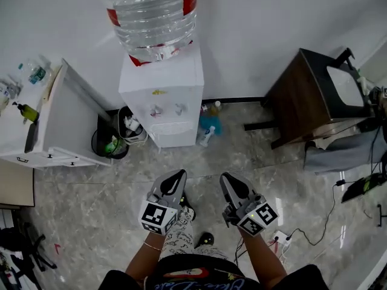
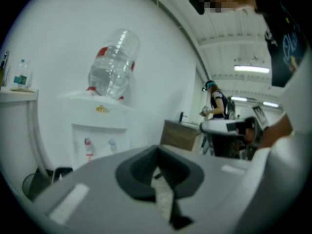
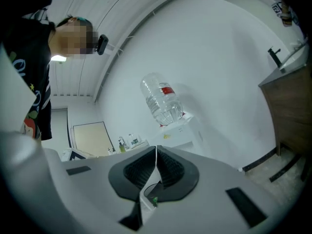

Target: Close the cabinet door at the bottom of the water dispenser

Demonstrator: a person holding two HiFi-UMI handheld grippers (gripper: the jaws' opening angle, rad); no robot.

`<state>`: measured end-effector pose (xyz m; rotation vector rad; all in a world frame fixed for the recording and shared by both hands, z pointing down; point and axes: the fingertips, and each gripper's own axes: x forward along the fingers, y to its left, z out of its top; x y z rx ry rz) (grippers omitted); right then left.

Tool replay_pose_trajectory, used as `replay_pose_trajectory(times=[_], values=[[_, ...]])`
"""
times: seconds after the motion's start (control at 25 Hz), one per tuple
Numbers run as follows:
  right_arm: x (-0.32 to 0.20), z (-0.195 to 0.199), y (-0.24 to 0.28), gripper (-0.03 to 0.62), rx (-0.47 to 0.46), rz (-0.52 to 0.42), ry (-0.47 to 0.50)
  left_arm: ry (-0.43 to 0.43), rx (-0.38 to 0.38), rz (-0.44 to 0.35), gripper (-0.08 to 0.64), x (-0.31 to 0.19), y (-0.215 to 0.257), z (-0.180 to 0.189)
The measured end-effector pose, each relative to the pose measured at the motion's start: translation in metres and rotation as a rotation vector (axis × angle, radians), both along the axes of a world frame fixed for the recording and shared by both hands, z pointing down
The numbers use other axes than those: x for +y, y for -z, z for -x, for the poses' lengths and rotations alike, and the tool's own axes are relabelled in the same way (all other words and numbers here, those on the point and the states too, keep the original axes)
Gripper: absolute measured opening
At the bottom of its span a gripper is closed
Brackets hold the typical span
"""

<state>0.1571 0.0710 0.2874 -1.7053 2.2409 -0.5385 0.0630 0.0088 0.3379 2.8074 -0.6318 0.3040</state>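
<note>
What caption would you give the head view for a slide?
Standing before the water dispenser, a person holds the left gripper and right gripper shut, empty.

Wall (image 1: 272, 29): we see plain white.
Floor (image 1: 84, 192): glossy grey marble, below the wall.
Brown cabinet (image 1: 296, 98): against the wall.

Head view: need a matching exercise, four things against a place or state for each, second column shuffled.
1. water bottle
2. black bin
3. brown cabinet
4. right gripper

a. just left of the water dispenser
b. jaws together, nothing between them
c. upside down on top of the water dispenser
d. far right of the view

Pairs: 1-c, 2-a, 3-d, 4-b
</note>
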Motion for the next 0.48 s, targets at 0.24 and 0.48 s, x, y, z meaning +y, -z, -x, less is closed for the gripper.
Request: replay_pose_trajectory(times=[0.24,0.48], values=[[0.11,0.035,0.042,0.017,0.013,-0.044,0.08,0.073,0.06,-0.035,-0.002,0.105,0.056,0.037],[0.174,0.076,0.077,0.017,0.037,-0.085,0.147,0.089,0.095,-0.104,-0.002,0.185,0.105,0.069]])
